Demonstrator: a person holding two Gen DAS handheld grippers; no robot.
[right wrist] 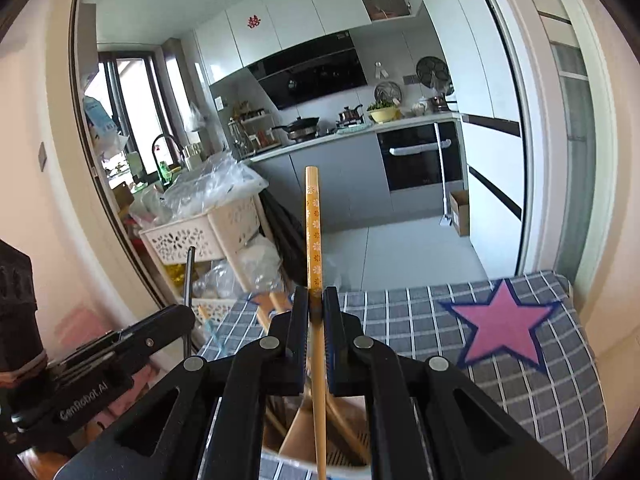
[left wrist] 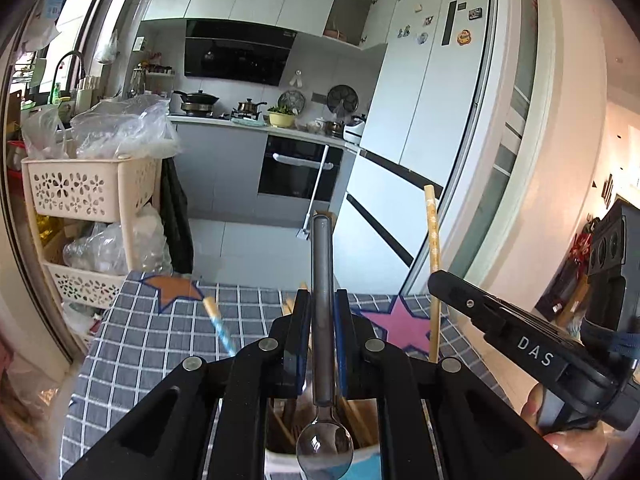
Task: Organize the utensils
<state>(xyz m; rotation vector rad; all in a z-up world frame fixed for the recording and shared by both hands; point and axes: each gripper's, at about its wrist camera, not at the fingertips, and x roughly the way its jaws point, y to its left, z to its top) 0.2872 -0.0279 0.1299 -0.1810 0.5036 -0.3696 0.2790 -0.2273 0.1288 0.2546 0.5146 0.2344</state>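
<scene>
Each camera sits just behind its own tool, looking forward along the fingers and tilted slightly downward, close over the checked counter point(left wrist: 168, 332). The left wrist view faces the kitchen squarely, with the right tool point(left wrist: 434, 280) at its right edge. The right wrist view looks from further right, with the left tool point(right wrist: 188, 312) at its lower left. Both share the range hood point(left wrist: 236, 58), the oven point(left wrist: 298, 172) and the basket rack point(left wrist: 88, 188).

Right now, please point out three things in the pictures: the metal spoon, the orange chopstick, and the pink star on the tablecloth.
metal spoon point(left wrist: 322, 320), left wrist view, on its grey handle between the fingers.
orange chopstick point(right wrist: 313, 236), right wrist view, on the flower-patterned upper shaft.
pink star point(right wrist: 503, 328), right wrist view, on the star's centre.
</scene>
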